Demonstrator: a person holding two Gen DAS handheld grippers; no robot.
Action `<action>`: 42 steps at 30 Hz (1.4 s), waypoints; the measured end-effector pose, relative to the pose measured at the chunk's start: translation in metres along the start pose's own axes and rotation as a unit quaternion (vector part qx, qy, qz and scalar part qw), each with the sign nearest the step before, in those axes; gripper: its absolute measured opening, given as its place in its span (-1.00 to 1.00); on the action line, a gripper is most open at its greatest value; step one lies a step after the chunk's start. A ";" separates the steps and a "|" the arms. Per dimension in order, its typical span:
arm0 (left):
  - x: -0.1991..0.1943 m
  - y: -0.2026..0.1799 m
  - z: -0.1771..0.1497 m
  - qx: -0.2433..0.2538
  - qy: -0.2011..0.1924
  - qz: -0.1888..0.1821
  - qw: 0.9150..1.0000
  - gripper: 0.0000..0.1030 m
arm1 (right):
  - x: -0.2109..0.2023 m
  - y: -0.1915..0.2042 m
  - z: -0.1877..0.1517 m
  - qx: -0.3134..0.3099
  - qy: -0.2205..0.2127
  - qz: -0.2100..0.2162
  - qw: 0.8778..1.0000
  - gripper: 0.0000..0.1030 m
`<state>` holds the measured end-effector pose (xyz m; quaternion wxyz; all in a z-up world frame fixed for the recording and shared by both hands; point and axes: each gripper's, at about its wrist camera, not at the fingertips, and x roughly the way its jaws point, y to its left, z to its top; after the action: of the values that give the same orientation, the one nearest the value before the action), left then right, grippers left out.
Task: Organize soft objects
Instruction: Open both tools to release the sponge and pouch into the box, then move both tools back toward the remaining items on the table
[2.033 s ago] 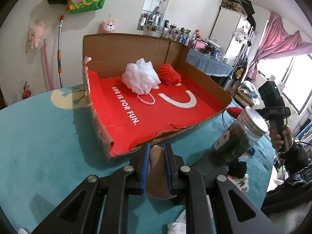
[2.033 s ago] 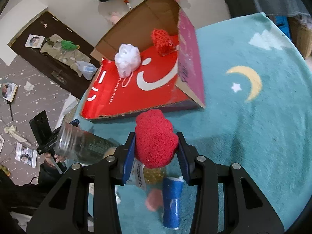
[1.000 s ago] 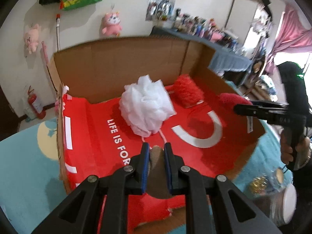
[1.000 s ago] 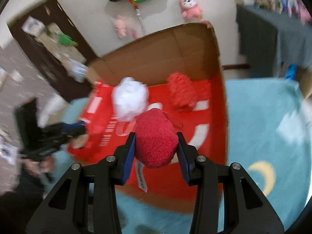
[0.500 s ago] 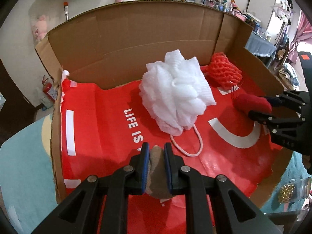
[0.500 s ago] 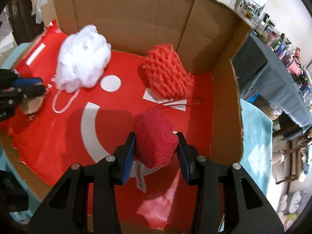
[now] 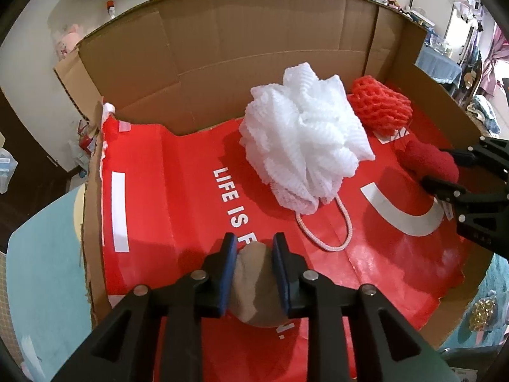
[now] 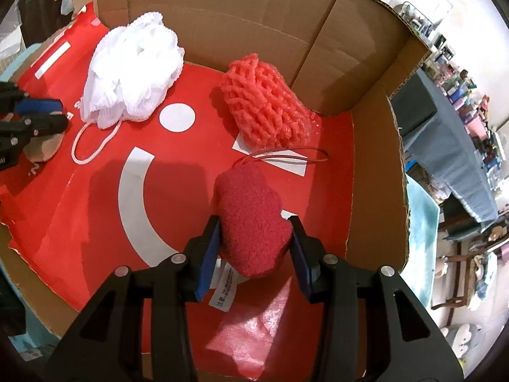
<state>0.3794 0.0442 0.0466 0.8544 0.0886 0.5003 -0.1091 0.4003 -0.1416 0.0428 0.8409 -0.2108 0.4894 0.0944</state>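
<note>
A cardboard box (image 7: 254, 47) lined with a red bag (image 7: 175, 191) holds a white bath pouf (image 7: 302, 133) and a red foam net (image 7: 378, 108) near its back wall. My left gripper (image 7: 253, 248) is low over the lining at the front left. Its jaws are opening, with a tan sponge (image 7: 254, 286) still filling the gap between the pads. My right gripper (image 8: 254, 226) is in the box's right part, its jaws easing open around a red plush sponge (image 8: 251, 222) that both pads still touch. The pouf (image 8: 130, 70) and net (image 8: 264, 105) lie beyond it.
The box (image 8: 254, 16) sits on a teal rug (image 7: 41, 270). A jar with gold contents (image 7: 483, 312) stands outside the box's front right corner. A blue-covered table with bottles (image 8: 445, 121) stands beyond the right wall. Bare red lining lies between the two grippers.
Both grippers came over the box's front edge and sank toward the lining. The left jaws now stand a little wider around the tan sponge. The pouf and net stayed put.
</note>
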 end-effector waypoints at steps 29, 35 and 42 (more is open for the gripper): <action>-0.174 -0.037 -0.052 -0.029 -0.228 -0.015 0.973 0.99 | -0.153 -0.025 -0.036 0.084 -0.155 0.026 0.984 0.62; -0.226 -0.053 -0.097 -0.041 -0.298 0.003 0.954 1.00 | -0.222 -0.023 -0.080 0.118 -0.237 0.053 0.963 0.68; -0.248 -0.073 -0.153 -0.055 -0.336 0.006 0.940 1.00 | -0.276 -0.003 -0.150 0.142 -0.319 0.089 0.933 0.88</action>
<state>0.1133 0.0385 0.1862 0.9770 0.0026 0.1888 -0.0995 0.1455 -0.1980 0.2170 0.9619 -0.0036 0.2209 0.1610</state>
